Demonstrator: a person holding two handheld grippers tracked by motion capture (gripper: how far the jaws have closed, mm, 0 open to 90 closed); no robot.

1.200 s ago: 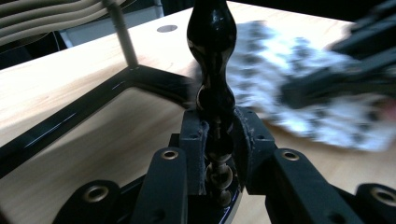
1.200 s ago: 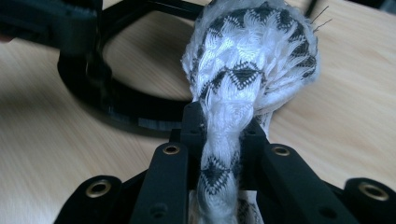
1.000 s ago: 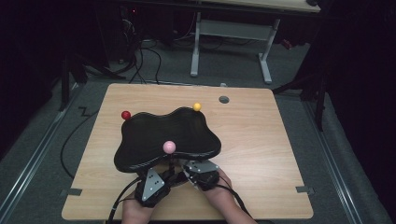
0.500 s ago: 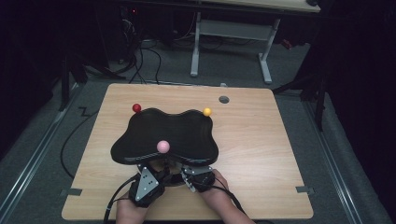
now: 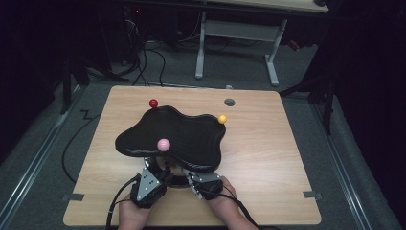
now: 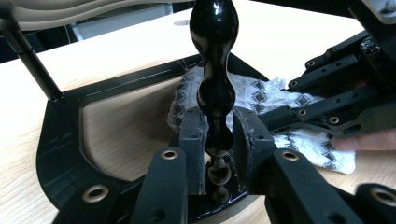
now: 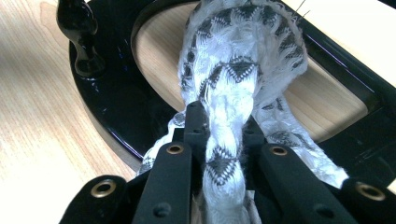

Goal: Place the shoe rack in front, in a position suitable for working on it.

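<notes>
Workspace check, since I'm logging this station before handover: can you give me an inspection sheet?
Surface: light wooden table, bare around the work.
Job's things: glossy black wavy-topped stand with red, yellow and pink balls; black-and-white patterned cloth lying over its black base frame.
Clutter: small grey disc near the far edge.
Grippers: left gripper shut on the stand's black turned post; right gripper shut on the cloth.
Cables: black gripper cable; more on the floor.
Surroundings: dark room, white-legged desk behind.
</notes>
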